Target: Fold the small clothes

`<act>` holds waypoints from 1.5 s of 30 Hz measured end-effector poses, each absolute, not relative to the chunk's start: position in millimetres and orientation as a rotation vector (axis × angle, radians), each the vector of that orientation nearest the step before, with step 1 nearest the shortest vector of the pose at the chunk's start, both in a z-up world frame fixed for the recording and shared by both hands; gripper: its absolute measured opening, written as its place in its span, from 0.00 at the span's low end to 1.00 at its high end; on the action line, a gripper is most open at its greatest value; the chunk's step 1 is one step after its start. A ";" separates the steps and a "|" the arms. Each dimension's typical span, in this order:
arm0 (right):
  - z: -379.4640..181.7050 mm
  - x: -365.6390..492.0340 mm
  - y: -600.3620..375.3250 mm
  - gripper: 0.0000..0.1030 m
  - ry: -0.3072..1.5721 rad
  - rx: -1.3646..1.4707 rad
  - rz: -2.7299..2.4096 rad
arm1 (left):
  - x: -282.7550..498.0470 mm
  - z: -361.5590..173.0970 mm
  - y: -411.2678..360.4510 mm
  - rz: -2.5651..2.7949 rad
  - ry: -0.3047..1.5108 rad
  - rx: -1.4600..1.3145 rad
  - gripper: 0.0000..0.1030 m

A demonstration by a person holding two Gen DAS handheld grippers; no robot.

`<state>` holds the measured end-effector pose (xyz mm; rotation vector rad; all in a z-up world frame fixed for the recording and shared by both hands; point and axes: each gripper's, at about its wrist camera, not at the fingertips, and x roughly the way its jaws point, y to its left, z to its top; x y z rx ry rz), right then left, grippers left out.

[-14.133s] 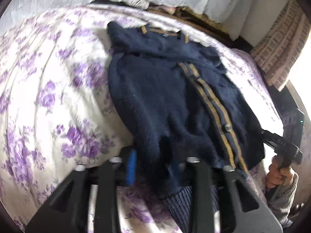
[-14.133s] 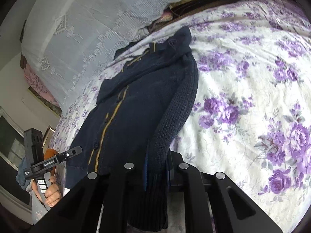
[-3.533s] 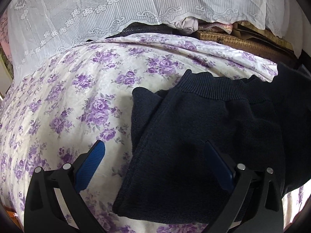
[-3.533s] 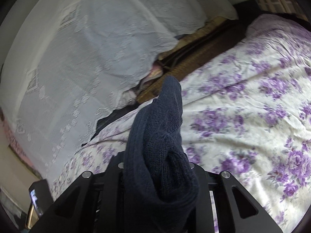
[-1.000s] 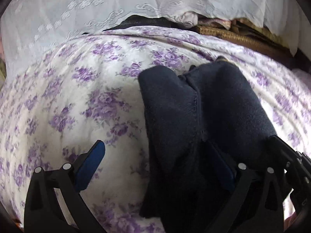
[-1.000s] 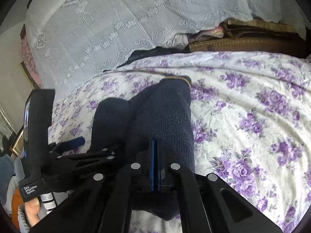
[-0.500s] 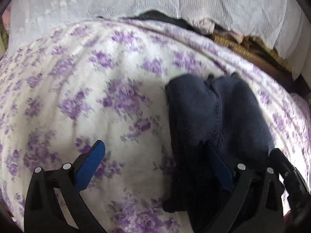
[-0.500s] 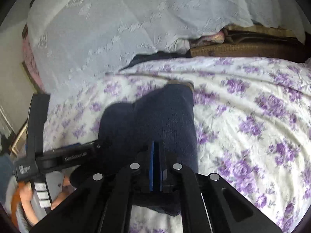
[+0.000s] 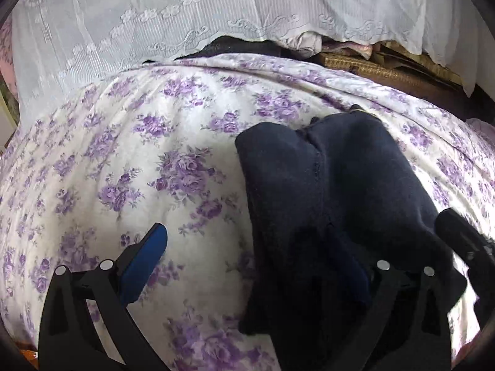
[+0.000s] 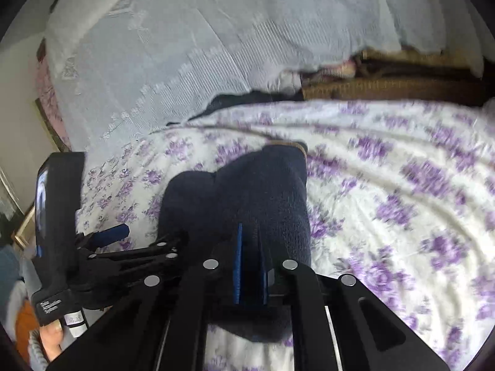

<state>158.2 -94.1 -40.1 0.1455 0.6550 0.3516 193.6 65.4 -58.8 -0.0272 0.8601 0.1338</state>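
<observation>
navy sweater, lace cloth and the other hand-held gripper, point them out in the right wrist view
navy sweater (image 10: pixel 266 191), right wrist view, top of fold
lace cloth (image 10: pixel 191 40), right wrist view, middle
left hand-held gripper (image 10: pixel 145 235), right wrist view, between fingertips

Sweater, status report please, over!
Left gripper open over sweater edge. Right gripper just opening, narrow gap, nothing clearly pinched. Folded bundle on bedspread. Nothing in the way.

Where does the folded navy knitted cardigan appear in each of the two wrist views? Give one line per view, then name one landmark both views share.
Left wrist view: the folded navy knitted cardigan fills the right-centre, running down to the lower edge.
Right wrist view: it lies centre, just above the hand-held gripper's blue pads.
Shared landmark: the white lace curtain behind the purple-flowered bedspread.
</observation>
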 end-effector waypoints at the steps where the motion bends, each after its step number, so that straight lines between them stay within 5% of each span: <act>1: -37.7 153.4 -94.0 0.12 0.643 0.132 0.349 | 190.9 -58.6 63.9 0.131 0.858 -0.024 0.96; 11: -49.8 135.9 -103.0 0.15 0.681 0.144 0.361 | 163.8 -60.4 53.9 0.172 0.818 0.037 0.96; 16: -40.5 134.4 -119.8 0.47 0.654 0.193 0.343 | 161.8 -57.2 56.7 0.155 0.820 0.014 0.96; 24: -40.8 152.1 -138.1 0.74 0.666 0.273 0.386 | 176.9 -56.8 71.6 -0.064 0.870 -0.159 0.96; 42: -103.7 238.6 -136.7 0.78 0.916 0.583 0.513 | 228.7 -101.2 87.4 -0.348 1.007 -0.431 0.96; 44: -106.2 240.1 -132.1 0.70 0.906 0.565 0.533 | 227.7 -100.4 86.9 -0.351 0.993 -0.429 0.90; 45: -106.9 239.2 -131.2 0.60 0.900 0.566 0.550 | 226.3 -98.8 84.7 -0.370 0.982 -0.426 0.75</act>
